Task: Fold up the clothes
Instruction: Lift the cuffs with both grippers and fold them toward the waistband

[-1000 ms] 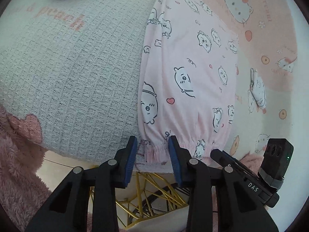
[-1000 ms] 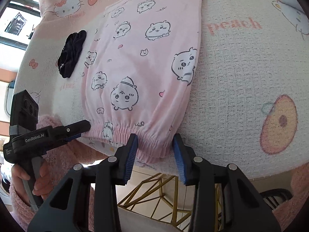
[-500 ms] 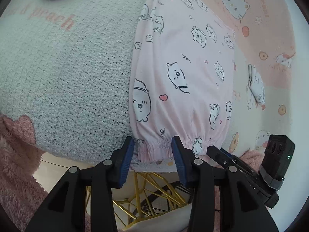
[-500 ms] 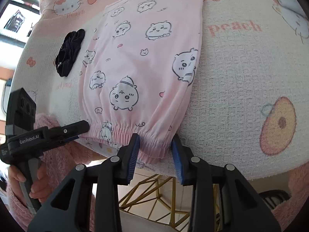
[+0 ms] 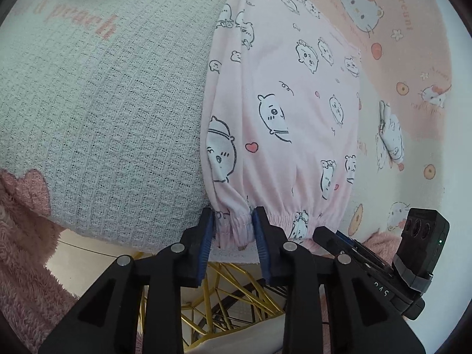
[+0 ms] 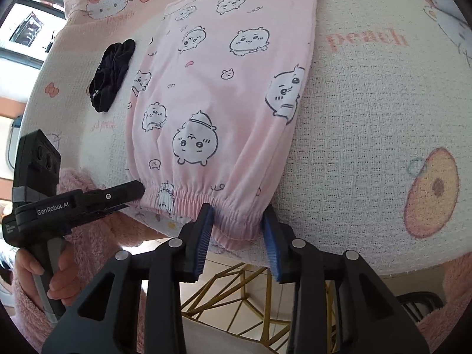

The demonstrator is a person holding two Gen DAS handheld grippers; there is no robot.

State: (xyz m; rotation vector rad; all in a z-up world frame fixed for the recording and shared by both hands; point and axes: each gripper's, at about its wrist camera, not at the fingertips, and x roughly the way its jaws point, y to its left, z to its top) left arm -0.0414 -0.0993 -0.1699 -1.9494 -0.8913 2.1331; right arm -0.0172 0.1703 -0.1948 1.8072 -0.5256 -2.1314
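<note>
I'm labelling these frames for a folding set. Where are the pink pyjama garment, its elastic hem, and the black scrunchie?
pink pyjama garment (image 6: 224,94): right wrist view, middle of the printed fabric.
elastic hem (image 5: 283,216): left wrist view, gathered band at the near edge.
black scrunchie (image 6: 112,75): right wrist view, centre of the dark bundle.

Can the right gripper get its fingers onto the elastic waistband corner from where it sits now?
Probably yes. The right gripper is open, its jaws straddling the waistband of the pink pants at the table edge, with nothing between them.
</note>
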